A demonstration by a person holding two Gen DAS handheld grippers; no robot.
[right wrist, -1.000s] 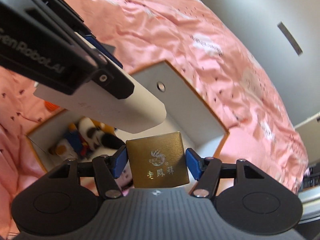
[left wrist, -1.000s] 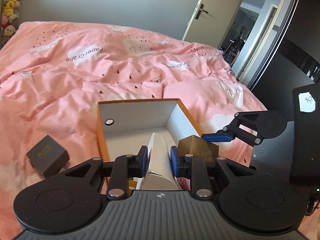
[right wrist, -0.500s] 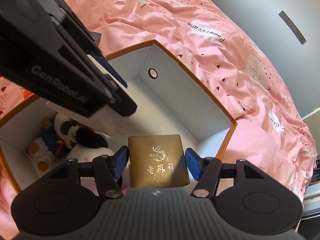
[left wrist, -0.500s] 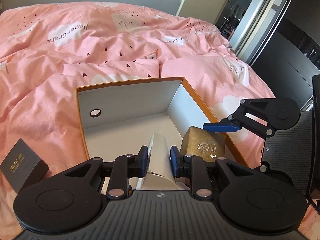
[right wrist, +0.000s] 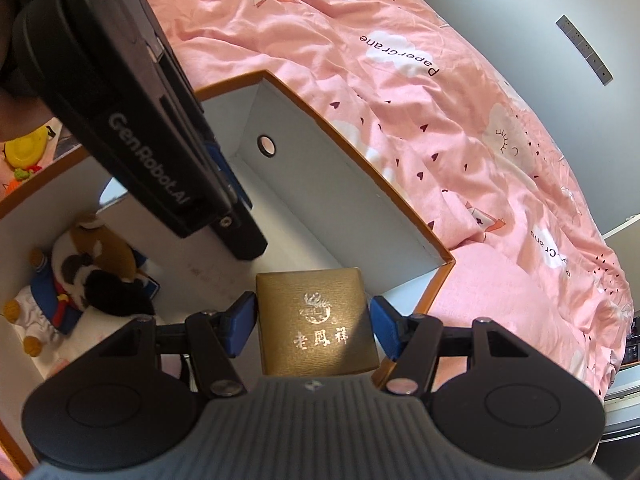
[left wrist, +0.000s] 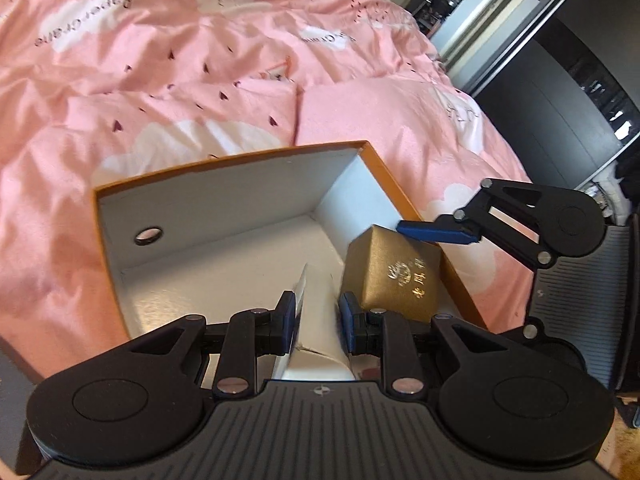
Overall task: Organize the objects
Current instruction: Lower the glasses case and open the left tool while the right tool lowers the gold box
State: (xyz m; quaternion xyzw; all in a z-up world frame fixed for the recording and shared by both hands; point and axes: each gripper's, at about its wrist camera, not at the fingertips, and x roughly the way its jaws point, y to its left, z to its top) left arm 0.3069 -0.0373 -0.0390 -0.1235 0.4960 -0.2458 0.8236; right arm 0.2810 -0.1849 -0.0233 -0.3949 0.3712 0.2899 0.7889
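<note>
An open orange box [left wrist: 224,165] with a white inside lies on the pink bedding. My left gripper [left wrist: 316,318] is shut on a white carton [left wrist: 318,300] and holds it over the near part of the box. Just to its right a gold gift box [left wrist: 394,274] with gold lettering hangs over the box's right wall, with one blue finger [left wrist: 436,233] of the right gripper showing against it. In the right wrist view my right gripper [right wrist: 313,320] is shut on the gold gift box [right wrist: 316,300]. The left gripper's black body [right wrist: 160,152] crosses above the orange box [right wrist: 360,152].
A plush toy [right wrist: 92,264] lies in the box's left end. A yellow toy [right wrist: 28,152] sits on the bedding beyond that end. Pink bedding [left wrist: 180,80] surrounds the box. Dark wardrobe doors [left wrist: 560,92] and an open doorway stand at the right.
Both grippers have come down and closer over the orange box with their loads. The dark small box on the bedding at the left has slid out of the left wrist view.
</note>
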